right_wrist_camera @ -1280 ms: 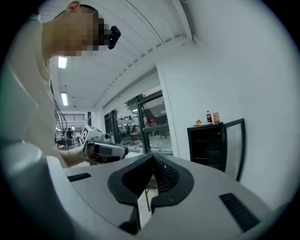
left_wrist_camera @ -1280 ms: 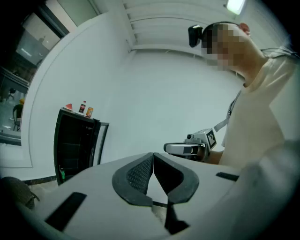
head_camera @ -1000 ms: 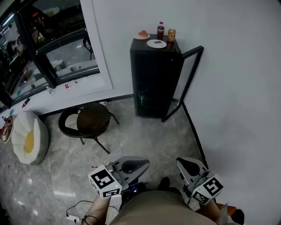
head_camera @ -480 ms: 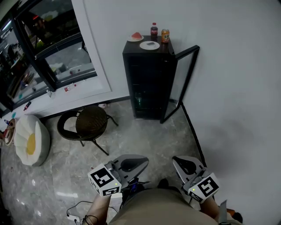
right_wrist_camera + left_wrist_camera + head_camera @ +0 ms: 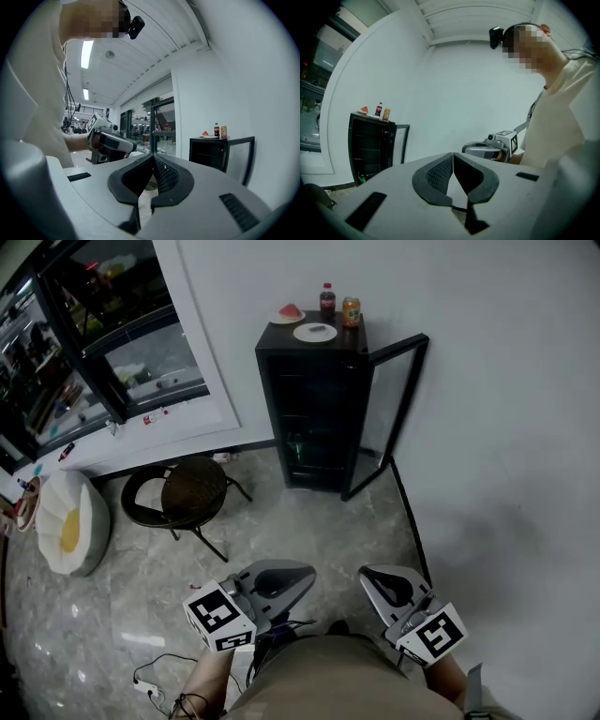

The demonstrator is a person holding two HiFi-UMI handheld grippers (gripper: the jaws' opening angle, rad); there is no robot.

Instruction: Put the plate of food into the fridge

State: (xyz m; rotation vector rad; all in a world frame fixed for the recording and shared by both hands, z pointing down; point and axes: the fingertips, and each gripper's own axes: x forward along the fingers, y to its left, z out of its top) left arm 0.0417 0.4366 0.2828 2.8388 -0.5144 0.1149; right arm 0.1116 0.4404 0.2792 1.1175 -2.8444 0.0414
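Note:
A black mini fridge (image 5: pixel 314 409) stands against the white wall, its glass door (image 5: pixel 392 413) swung open to the right. On top sit a white plate with a dark piece of food (image 5: pixel 315 332), a second plate with a watermelon slice (image 5: pixel 289 314), a dark bottle (image 5: pixel 327 300) and an orange can (image 5: pixel 352 311). My left gripper (image 5: pixel 289 574) and right gripper (image 5: pixel 372 579) are held low near my body, far from the fridge. Both are shut with nothing between the pads. The fridge (image 5: pixel 370 147) also shows in the left gripper view, and the fridge (image 5: pixel 213 152) in the right gripper view.
A round wicker stool (image 5: pixel 192 495) with a black ring frame stands left of the fridge. A white egg-shaped cushion (image 5: pixel 70 526) lies at the far left. A window with a sill (image 5: pixel 141 418) runs along the left wall. A cable (image 5: pixel 155 685) lies on the marble floor.
The view has shifted slightly toward the fridge. Both grippers sit a little higher in the frame, shut as before.

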